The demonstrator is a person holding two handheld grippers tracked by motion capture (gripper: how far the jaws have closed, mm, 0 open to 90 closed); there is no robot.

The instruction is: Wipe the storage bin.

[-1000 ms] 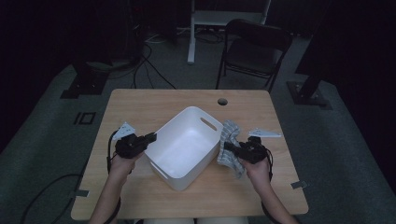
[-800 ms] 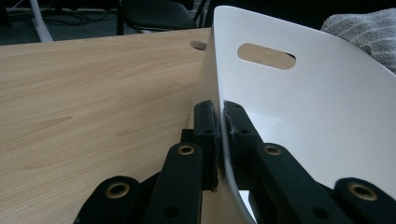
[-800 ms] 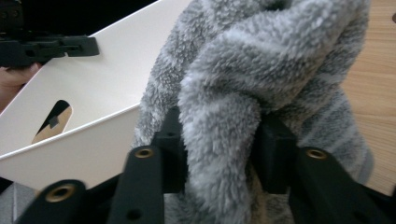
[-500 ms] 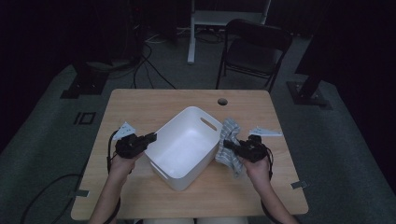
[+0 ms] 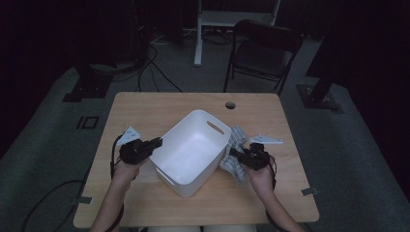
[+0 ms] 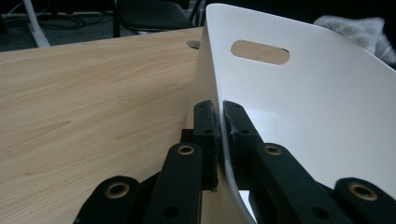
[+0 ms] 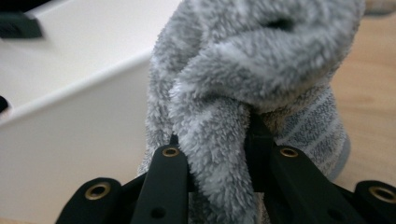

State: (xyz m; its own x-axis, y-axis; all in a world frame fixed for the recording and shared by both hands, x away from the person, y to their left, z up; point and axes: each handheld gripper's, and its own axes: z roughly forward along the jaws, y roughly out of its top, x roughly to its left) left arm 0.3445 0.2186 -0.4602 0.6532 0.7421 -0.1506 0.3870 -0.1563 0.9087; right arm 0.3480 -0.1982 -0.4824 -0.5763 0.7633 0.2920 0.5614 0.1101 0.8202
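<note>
While the left claw point(image 5: 155, 143) clamps the near-left rim of the white bin point(image 5: 191, 150) at the middle of the bench point(image 5: 145, 108), the right claw point(image 5: 235, 153), jaws just closing, pinches a fold of the grey striped towel point(image 5: 234, 162) lying against the bin's right wall.

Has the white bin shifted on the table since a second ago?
No. The white bin lies at the same angle and spot relative to the table's round hole; the left tool clamps its wall.
</note>
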